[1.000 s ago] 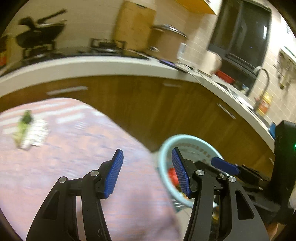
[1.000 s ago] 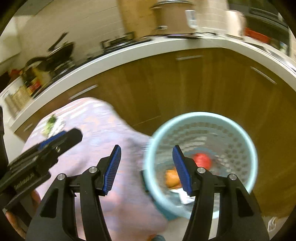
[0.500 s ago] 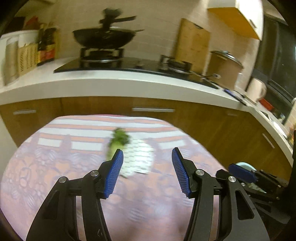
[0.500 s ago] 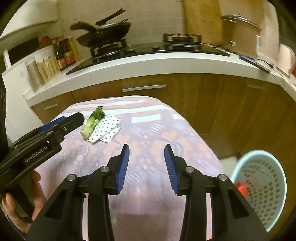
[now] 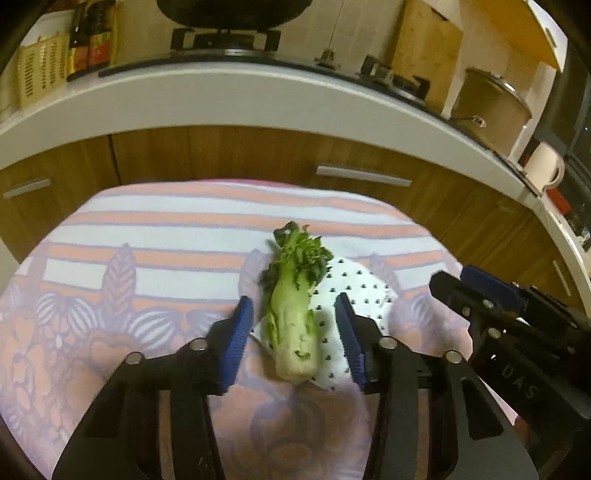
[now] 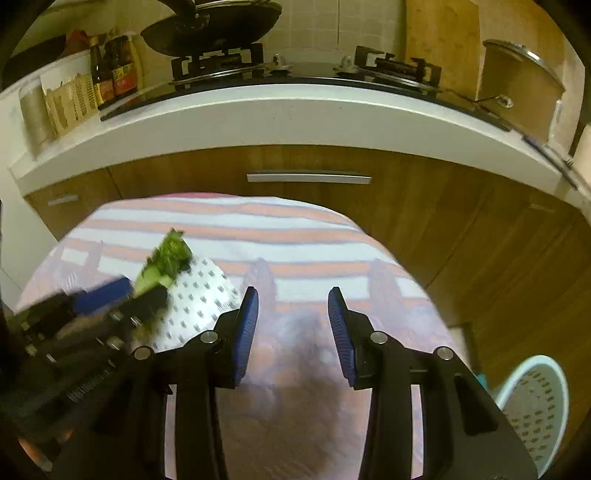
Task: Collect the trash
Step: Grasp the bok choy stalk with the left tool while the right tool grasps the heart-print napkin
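A green vegetable stalk (image 5: 293,314) lies on a white dotted wrapper (image 5: 354,295) on the striped tablecloth (image 5: 147,258). My left gripper (image 5: 295,339) is open, its blue pads on either side of the stalk's lower end, not touching it. In the right wrist view the stalk (image 6: 166,262) and wrapper (image 6: 199,299) lie left of my right gripper (image 6: 293,332), which is open and empty over bare cloth. The left gripper shows there blurred at the left (image 6: 92,314). A pale blue trash basket (image 6: 535,402) stands on the floor at the right.
Wooden kitchen cabinets (image 5: 258,155) with a white counter (image 5: 221,96) run behind the table. A wok on a stove (image 6: 214,33), bottles (image 6: 110,70) and a pot (image 5: 491,107) stand on the counter. The right gripper (image 5: 517,332) is close at the left gripper's right.
Both grippers swung from the basket back over the table. The left gripper has closed in on the stalk, which now sits between its open pads. The right gripper moved closer to the table.
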The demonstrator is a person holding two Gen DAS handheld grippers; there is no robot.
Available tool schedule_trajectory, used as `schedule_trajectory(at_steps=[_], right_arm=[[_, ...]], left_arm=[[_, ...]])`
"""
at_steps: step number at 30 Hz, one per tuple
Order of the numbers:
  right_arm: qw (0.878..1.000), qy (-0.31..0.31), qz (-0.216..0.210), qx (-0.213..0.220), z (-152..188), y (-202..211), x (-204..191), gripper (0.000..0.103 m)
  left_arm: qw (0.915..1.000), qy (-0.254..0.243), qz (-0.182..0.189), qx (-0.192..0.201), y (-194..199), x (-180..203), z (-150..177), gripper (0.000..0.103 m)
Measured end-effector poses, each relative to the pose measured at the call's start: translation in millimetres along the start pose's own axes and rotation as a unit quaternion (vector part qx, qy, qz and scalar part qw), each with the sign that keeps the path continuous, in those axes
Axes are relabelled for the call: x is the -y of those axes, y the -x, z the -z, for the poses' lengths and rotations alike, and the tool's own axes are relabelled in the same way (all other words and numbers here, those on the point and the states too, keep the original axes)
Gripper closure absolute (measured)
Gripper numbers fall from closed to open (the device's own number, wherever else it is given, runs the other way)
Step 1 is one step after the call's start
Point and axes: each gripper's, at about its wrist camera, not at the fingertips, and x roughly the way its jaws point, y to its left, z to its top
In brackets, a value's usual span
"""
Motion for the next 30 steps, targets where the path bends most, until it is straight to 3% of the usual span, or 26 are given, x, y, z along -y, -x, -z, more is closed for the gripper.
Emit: schedule_trajectory(at_steps=[5,11,13,15,20,25,27,30], right_arm=[[0.999,0.015,-0.024,0.016,3,-9,-17,0.067],[0.999,0.000,-0.045,0.000,2,-22,-23,0.066],[0.999,0.000,-0.052,-0.008,2,-27,-27,0.056],[0.998,-0.004,-0.065,-0.013,3,-29,-29,0.048],[0.997,-0.007,-0.072,-0.023,3,-34,-31,0.045],[0.997,0.000,-0.073,-0.025,3,-34,-42,0.032],[0.997,-0.001,-0.076,-0.030,2,-37,-49,0.024],[0.996,-0.005,-0.073,-0.045,2,-45,-59,0.021]], left_arm=[[0.9999,0.010,0.009,0.005,0,-10,3,0.083],[0.9988,0.041,0.006,0.025,15,-32,4,0.083],[0.9977,0.059,0.005,0.034,21,-47,2,0.083],[0.9967,0.073,0.020,0.029,21,-60,0,0.083],[0.9919,0.110,0.061,0.017,22,-85,-3,0.083],[0.9930,0.111,0.029,0.029,22,-86,-4,0.082],[0.9921,0.118,0.034,0.027,20,-88,-3,0.082],[0.9913,0.124,0.034,0.029,19,-90,-3,0.082]])
